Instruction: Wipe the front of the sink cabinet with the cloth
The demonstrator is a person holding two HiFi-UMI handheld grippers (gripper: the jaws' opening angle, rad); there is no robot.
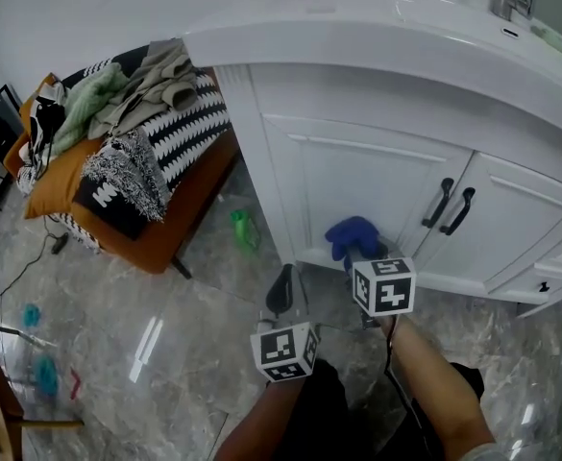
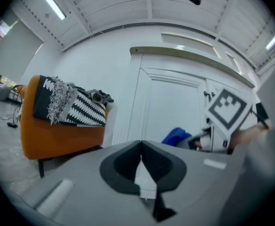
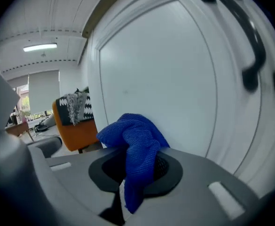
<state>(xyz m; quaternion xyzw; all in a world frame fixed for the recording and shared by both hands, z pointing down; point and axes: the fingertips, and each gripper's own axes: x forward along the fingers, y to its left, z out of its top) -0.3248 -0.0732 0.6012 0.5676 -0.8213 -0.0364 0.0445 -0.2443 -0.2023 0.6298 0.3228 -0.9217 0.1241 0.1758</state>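
The right gripper (image 3: 133, 172) has its jaws clamped on the blue cloth (image 3: 133, 134), which bunches above the jaws and trails a tail below them. In the head view that bundle sits at the lower edge of the left door (image 1: 357, 171) of the white sink cabinet (image 1: 261, 133), close to the panel. Whether it touches the panel cannot be told. The left gripper (image 2: 141, 166) hangs lower and back from the cabinet, jaws together with nothing between them.

To wipe well, the person would probably press the bunched cloth flat to the door, so that fabric rather than the jaw tips meets the paint. Overlapping passes from one edge of the panel to the other, working up toward its top edge, should cover it. The recessed moulding likely needs the cloth pushed into its corners. Near the black door handles (image 1: 440, 203), a slower pass around each bar should keep the cloth from snagging and slipping out of the grip.
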